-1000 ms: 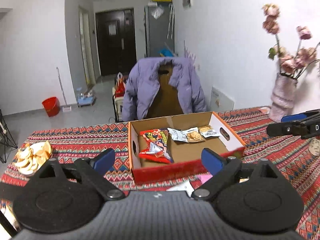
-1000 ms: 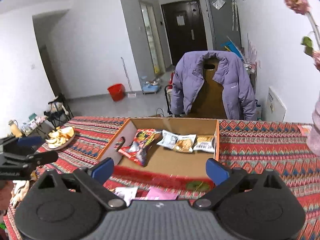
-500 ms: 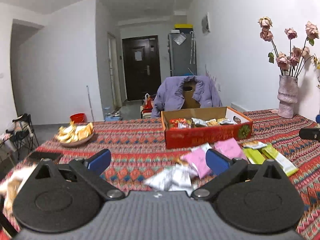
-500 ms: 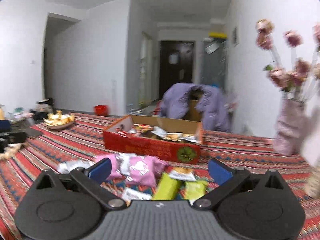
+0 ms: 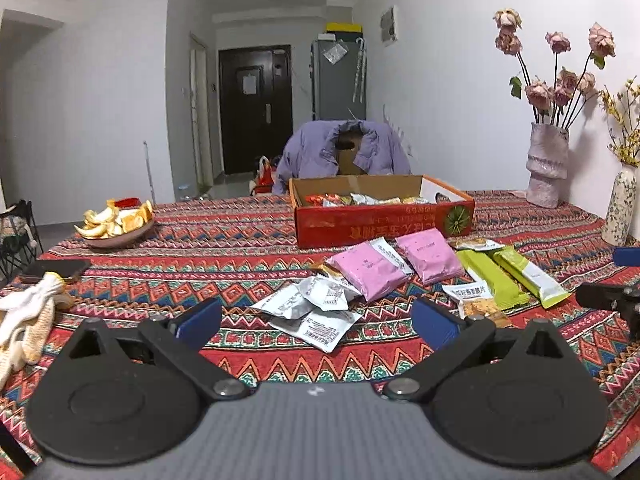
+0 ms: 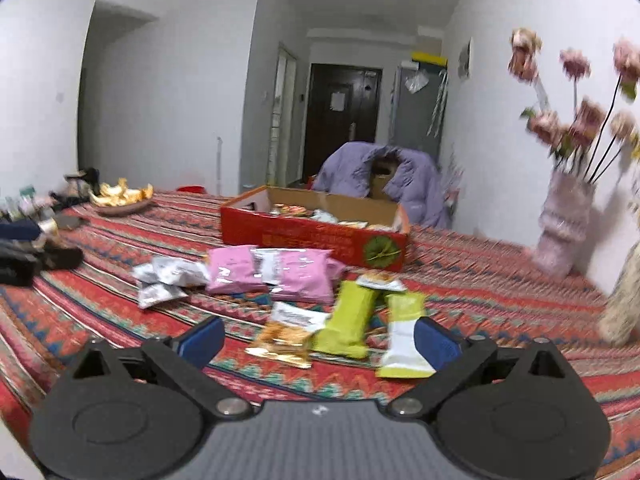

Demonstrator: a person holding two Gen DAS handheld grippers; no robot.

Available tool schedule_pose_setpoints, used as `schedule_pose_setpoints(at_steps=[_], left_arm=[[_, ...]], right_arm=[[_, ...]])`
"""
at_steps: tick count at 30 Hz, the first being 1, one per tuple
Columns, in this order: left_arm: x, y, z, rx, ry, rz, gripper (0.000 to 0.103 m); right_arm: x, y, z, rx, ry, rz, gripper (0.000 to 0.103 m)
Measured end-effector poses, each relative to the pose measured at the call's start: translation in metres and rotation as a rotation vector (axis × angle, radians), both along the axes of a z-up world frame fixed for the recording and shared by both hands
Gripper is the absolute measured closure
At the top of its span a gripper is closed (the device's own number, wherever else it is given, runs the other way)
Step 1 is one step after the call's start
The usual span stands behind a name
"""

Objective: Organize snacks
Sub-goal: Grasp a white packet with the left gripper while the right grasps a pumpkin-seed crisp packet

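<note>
Snack packets, pink, silver and lime-green foil [image 6: 352,316], lie loose on the patterned cloth just in front of the red cardboard box [image 6: 312,240], the green bars' long axes pointing boxward between the closing, empty right gripper [image 6: 318,338], while the left gripper [image 5: 316,320] gapes wide before the silver ones [image 5: 316,312].

Desk cloth [image 5: 240,248] red zigzag; box [image 5: 384,224] red; packets pink [image 5: 368,268], green [image 5: 488,276], silver [image 5: 316,304].

Pink, green, silver snack packets [image 5: 368,268] scattered flat before red box [image 5: 384,222], seemingly part-filled.
</note>
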State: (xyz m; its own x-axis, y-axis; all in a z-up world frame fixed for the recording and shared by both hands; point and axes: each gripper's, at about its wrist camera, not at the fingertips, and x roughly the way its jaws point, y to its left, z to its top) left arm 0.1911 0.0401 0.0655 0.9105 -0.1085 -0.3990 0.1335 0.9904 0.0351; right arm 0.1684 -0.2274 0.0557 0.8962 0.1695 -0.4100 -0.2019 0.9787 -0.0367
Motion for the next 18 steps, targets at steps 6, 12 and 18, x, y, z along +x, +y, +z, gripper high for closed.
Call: schedule_pose_setpoints(at_steps=[6,12,18], left_arm=[[0.060,-0.009,-0.021,0.068,0.035,-0.047,0.011],[0.123,-0.026,-0.045,0.171,0.068,-0.126,0.016],[0.164,-0.025,-0.062,0.148,0.158,-0.143,0.031]], right_arm=[[0.034,0.014,-0.012,0.002,0.060,0.004,0.031],[0.090,0.021,-0.027,0.137,0.151,0.019,0.034],[0.132,0.034,-0.057,0.104,0.232,-0.014,0.039]])
